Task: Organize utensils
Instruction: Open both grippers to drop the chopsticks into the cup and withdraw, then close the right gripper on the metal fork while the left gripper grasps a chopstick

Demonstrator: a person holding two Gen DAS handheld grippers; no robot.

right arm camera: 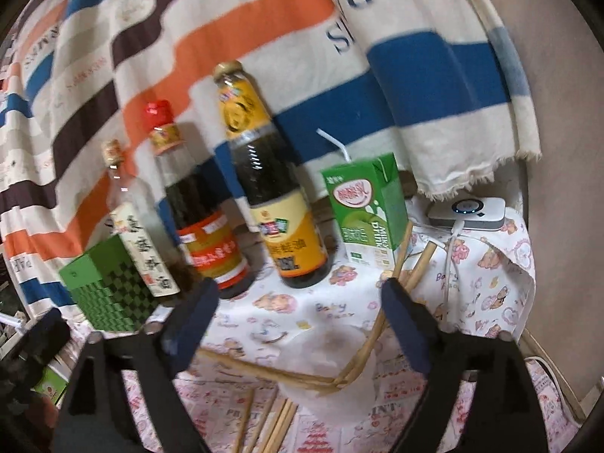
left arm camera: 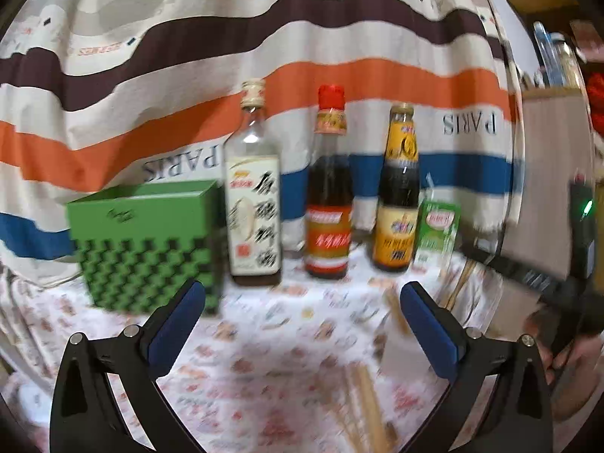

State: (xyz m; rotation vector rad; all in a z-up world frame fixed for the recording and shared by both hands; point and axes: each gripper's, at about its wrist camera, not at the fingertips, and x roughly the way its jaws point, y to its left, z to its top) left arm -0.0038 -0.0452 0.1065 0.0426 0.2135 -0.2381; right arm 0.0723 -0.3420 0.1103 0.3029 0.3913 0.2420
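left gripper (left arm camera: 302, 317) hovering level, blue-padded fingers (left arm camera: 177, 324) spread wide, nothing held | right gripper (right arm camera: 302, 321) tilted, fingers apart too | thin wooden chopsticks (right arm camera: 362, 339) scattered on the cartoon-print worktop (right arm camera: 283, 321); green checkered box (left arm camera: 147, 241) beside the bottles

Chopsticks (left arm camera: 364, 404) (seemingly several) blurred, cropped

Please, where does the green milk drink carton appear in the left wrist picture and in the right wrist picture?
Left wrist view: the green carton stands right of centre, at the right end of the bottle row, beside the yellow-label bottle.
Right wrist view: the carton stands right of centre, a straw on top, again just right of the same bottle.
Shared landmark: the green checkered box, left of the bottles.
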